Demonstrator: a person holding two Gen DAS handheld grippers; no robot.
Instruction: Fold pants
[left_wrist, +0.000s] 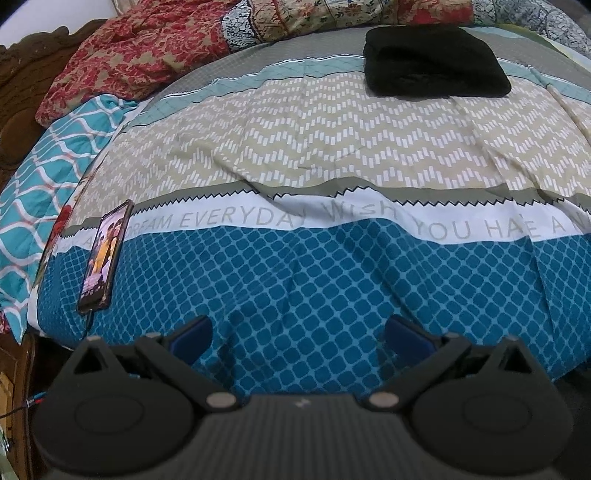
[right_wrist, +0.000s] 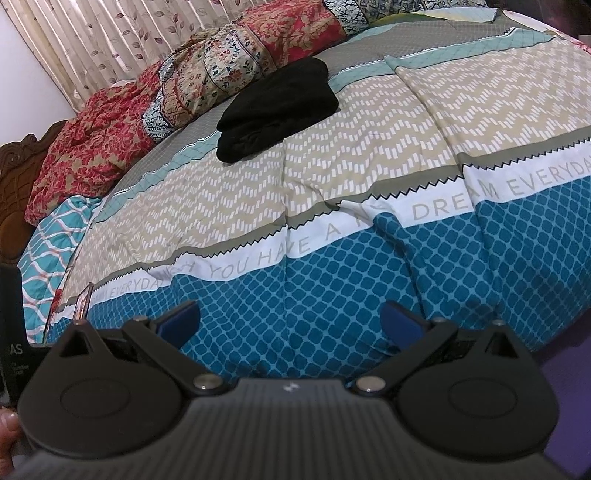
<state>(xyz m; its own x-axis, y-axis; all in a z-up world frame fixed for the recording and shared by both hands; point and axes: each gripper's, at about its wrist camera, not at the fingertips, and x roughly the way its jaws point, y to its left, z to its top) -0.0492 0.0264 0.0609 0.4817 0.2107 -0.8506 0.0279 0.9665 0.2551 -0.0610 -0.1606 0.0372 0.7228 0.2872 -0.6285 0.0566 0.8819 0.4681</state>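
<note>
Folded black pants (left_wrist: 436, 61) looked soft, matt knit; my bedspread (left_wrist: 332, 147) smooth printed cloth; phone (left_wrist: 103, 254) screen glossy.

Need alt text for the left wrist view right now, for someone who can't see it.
The left tool hangs open and empty over the near edge of a patterned bedspread. Folded black pants lie at the far side; a lit phone rests on the left.

A patterned bedspread (left_wrist: 314, 147) covers the bed — blue lattice at the near edge, then a white lettered band, then beige zigzag. A phone (left_wrist: 103, 254) with its screen lit lies at the left edge, and red floral bedding (right_wrist: 92, 147) is heaped along the far edge — a leaf-print curtain (right_wrist: 110, 40) hangs behind.
</note>
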